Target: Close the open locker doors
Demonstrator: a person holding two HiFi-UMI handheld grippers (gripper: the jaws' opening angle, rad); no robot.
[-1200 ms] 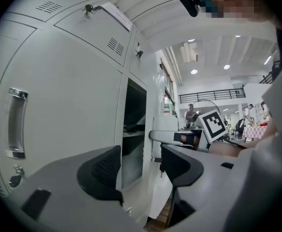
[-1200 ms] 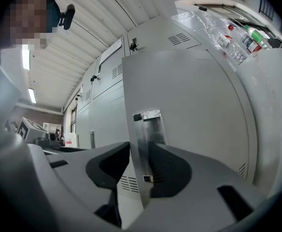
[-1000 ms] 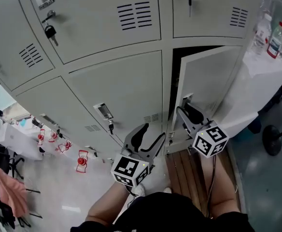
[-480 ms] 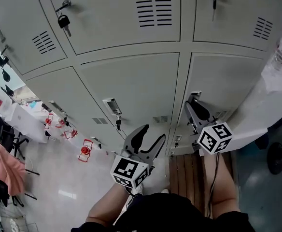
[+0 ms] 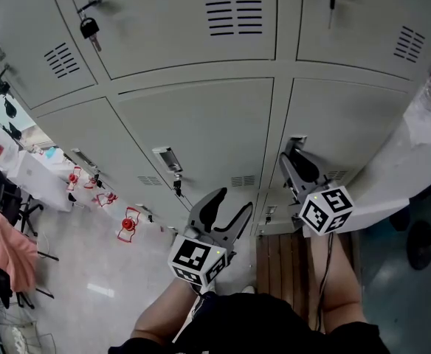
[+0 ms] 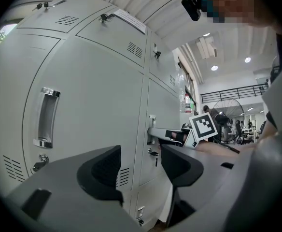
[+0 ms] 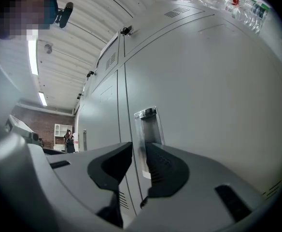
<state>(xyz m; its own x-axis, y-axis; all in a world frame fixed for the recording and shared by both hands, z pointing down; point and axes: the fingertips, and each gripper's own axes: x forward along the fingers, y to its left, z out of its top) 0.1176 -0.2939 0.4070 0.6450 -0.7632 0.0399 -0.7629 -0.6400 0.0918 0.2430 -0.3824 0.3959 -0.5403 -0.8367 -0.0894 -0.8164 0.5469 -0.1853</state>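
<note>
The right gripper (image 7: 140, 153) is nipping the chrome recessed handle (image 7: 148, 122) of the grey steel lower-right locker door (image 5: 348, 124), apparently flush (jaws just easing apart). The left gripper (image 6: 141, 161) is hovering wide, empty. Next, probably releasing.

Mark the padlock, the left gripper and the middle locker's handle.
padlock (image 5: 88, 28): head view, on its dark body.
left gripper (image 5: 232, 203): head view, between its fingertips.
middle locker's handle (image 5: 165, 158): head view, on its metal plate.

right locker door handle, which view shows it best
Right gripper view: the handle is central, between the right gripper's jaws, which just opened slightly. Head view shows only its top behind that gripper; left gripper view shows it small and side-on.
</note>
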